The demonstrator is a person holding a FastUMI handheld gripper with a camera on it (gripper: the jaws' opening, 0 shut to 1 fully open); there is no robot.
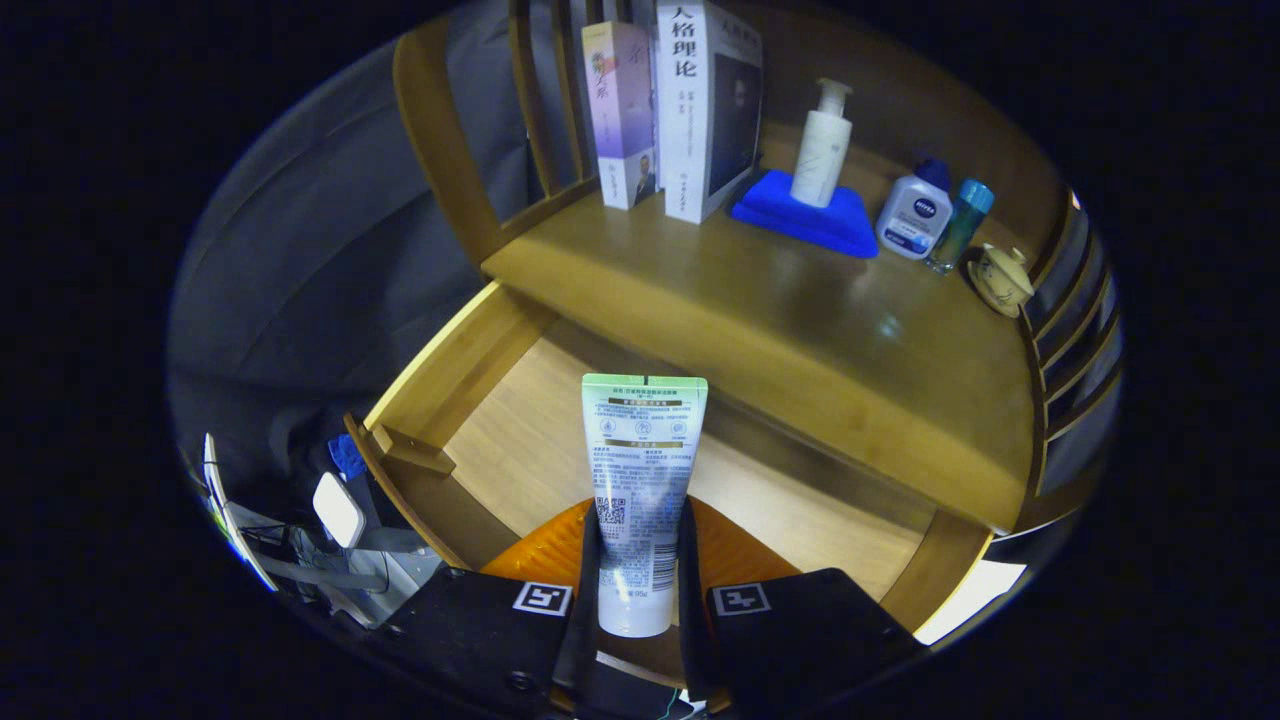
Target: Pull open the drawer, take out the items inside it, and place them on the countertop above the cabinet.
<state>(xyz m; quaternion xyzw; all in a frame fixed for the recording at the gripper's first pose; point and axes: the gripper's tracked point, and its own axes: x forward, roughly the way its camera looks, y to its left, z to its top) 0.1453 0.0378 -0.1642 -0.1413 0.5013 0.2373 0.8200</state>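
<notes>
Between my gripper's (pixel 638 560) two fingers I have a tube (pixel 640 490) pinched by its lower end, both fingers pressing its sides, its flat crimped end pointing up and away from me. Print covers the tube's face, too small for me to make out. Just under and behind the tube I see an orange rounded thing (pixel 545 550), half hidden by the fingers, and I cannot tell what it is.

Beyond that, the drawer (pixel 470 350) stands pulled open below the tube; the bare wooden floor I can see holds nothing else, though its near part is covered by the gripper. Past the drawer's far edge lies the countertop (pixel 800 330). On it, at the back, two books (pixel 665 110) stand upright side by side. Right of them a white pump bottle (pixel 823 145) stands on a folded blue cloth (pixel 800 215). Further right come a squat white bottle with a blue cap (pixel 915 212), a slim teal bottle (pixel 962 222) touching it, and a small lidded ceramic cup (pixel 1000 278). Slatted wooden rails (pixel 1075 300) bound the right side
</notes>
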